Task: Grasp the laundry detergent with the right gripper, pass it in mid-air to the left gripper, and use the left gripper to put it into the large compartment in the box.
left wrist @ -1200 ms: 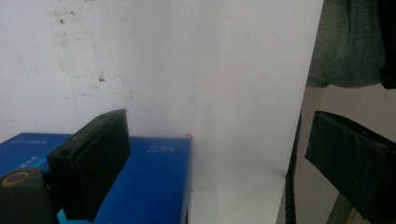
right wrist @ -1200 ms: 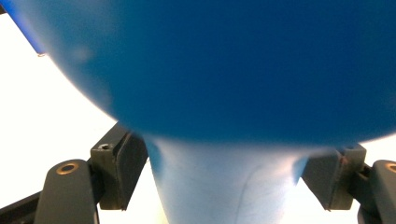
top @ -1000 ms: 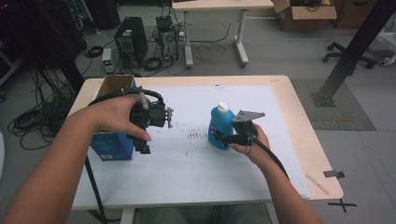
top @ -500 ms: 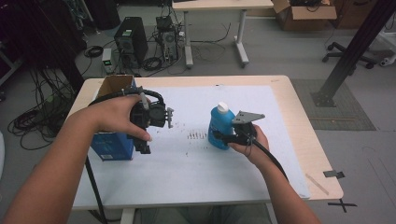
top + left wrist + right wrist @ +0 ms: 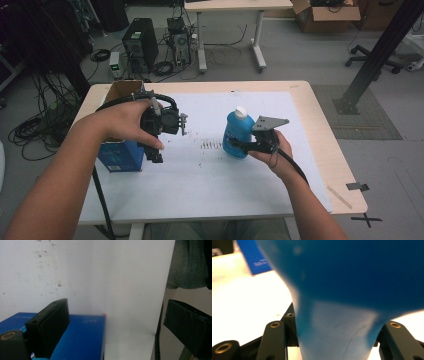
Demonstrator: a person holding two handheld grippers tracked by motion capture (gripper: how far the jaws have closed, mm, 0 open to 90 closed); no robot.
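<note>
Wood table [image 5: 325, 130] w/ white sheet [image 5: 200, 170], grey floor; left gripper [image 5: 159, 150] jaws apart, right gripper [image 5: 239, 146] clamps blue bottle [image 5: 235, 131].

The blue box [image 5: 122, 155] on the bench [image 5: 320, 125] carries white lettering on its side. In the right gripper view a short line of it shows on the blue box's face [image 5: 254, 257], beginning perhaps with "S", but it is too blurred to read. In the left gripper view the same box [image 5: 82, 337] bears faint pale marks, none legible. The blue bottle [image 5: 237, 132] shows no readable label.
</note>
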